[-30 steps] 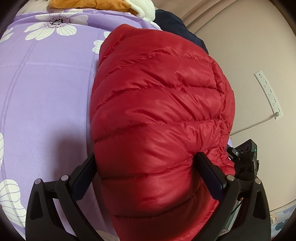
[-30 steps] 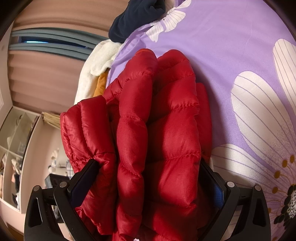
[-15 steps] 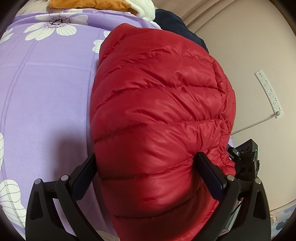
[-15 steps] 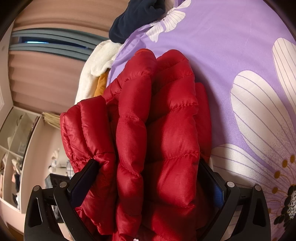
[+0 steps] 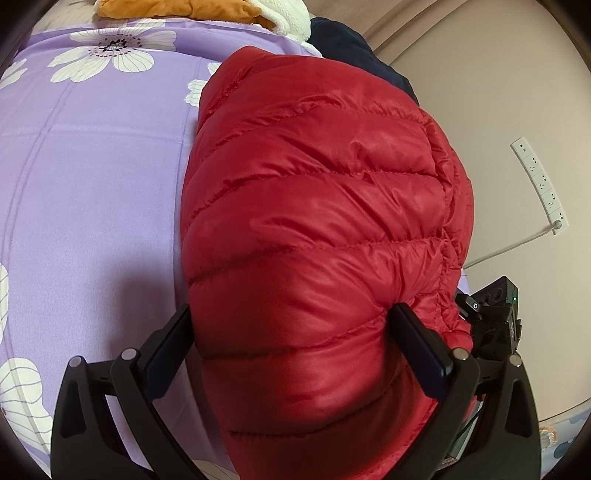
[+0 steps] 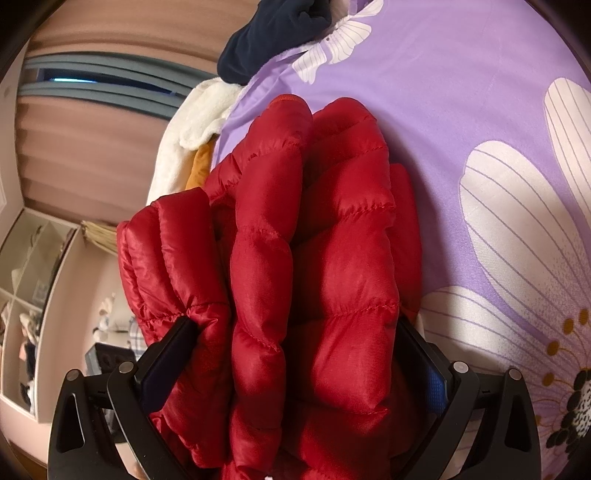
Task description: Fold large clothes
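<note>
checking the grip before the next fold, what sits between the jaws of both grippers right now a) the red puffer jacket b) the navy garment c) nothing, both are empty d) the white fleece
a: the red puffer jacket fills the gap of the left gripper and of the right gripper, with the jaws of each pressed against its quilted bulk.

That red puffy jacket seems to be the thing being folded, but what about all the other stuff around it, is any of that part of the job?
Part of the job:
- red puffy jacket, folded into a thick bundle
- left gripper and right gripper, each clamped on it
- purple floral bedspread, the work surface

Just lying about:
- navy garment
- white fleece
- orange garment
- power strip
</note>
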The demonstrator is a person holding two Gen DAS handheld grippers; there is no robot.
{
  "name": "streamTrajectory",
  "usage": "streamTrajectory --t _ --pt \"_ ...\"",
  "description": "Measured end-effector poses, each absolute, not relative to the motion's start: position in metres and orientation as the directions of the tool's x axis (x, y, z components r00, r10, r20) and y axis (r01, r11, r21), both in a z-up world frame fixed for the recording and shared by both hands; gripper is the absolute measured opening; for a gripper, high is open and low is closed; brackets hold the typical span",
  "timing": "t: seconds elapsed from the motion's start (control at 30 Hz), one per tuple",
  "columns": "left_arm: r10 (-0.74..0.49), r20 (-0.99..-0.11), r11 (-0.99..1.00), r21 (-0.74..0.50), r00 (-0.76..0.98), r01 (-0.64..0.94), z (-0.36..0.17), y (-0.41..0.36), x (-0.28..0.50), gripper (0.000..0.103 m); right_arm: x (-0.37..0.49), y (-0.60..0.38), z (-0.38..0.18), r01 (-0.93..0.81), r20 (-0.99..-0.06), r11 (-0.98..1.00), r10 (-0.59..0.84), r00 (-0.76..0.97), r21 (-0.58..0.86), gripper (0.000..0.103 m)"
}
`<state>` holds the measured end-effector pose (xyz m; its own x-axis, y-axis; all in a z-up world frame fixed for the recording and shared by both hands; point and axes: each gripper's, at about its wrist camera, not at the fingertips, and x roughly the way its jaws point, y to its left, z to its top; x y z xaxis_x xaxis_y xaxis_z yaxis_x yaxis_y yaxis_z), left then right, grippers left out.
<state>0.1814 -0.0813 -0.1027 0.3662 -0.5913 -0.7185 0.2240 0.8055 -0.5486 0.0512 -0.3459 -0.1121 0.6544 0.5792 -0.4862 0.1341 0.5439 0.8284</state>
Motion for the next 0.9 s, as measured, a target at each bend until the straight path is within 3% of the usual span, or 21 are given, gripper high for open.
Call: streamTrajectory --t 0.9 --pt "-0.582 -0.724 0.813 -0.537 0.37 0.227 -0.1051 -0.0798 0.1815 0.103 0.0506 -0.3443 -0.1112 0.132 -0.492 0.554 0.575 0.654 0.822 0.102"
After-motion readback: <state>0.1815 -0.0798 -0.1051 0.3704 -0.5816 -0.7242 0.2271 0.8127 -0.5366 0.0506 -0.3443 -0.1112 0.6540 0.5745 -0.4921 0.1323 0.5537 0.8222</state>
